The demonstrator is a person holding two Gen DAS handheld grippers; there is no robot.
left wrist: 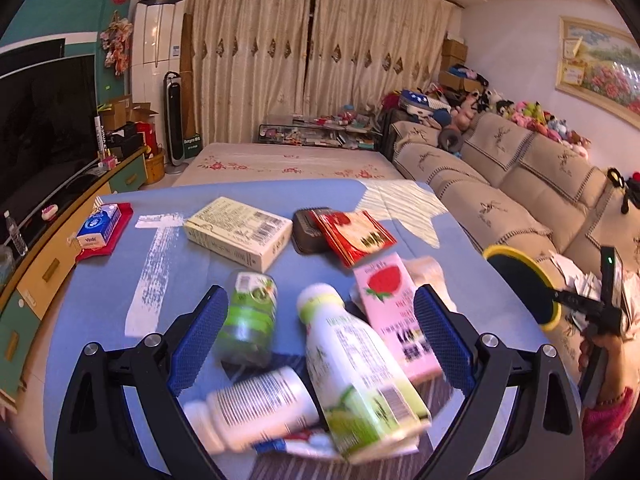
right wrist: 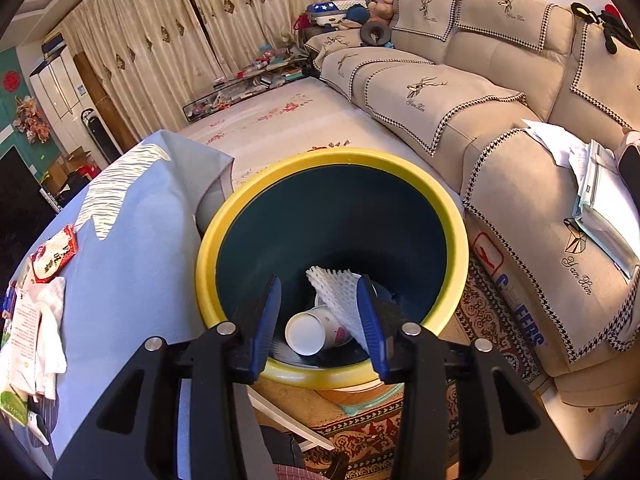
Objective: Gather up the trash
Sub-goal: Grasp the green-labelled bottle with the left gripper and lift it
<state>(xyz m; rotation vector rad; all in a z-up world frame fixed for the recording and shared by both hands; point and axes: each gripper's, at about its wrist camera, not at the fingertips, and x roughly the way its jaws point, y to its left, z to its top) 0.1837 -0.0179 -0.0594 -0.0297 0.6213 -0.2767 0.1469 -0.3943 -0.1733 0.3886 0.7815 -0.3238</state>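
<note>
place: home living room | cues: sofa (right wrist: pixel 460 92); curtains (left wrist: pixel 320 60); TV (left wrist: pixel 44 120), likely; plush toys (left wrist: pixel 532 114)

The left hand-held gripper (left wrist: pixel 318 322) points obliquely downward, its blue-padded jaws spread wide. The right hand-held gripper (right wrist: pixel 318 312) also tilts downward, jaws partly apart, nothing pressed between the pads.

Bin (right wrist: pixel 332 208) mouth unobstructed; table (left wrist: pixel 100 300) cluttered

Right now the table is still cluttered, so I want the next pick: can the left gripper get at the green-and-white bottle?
Probably yes. The left gripper is open, and the green-and-white bottle lies between its fingers with nothing over it. The white bottle and pink carton crowd its sides.
</note>
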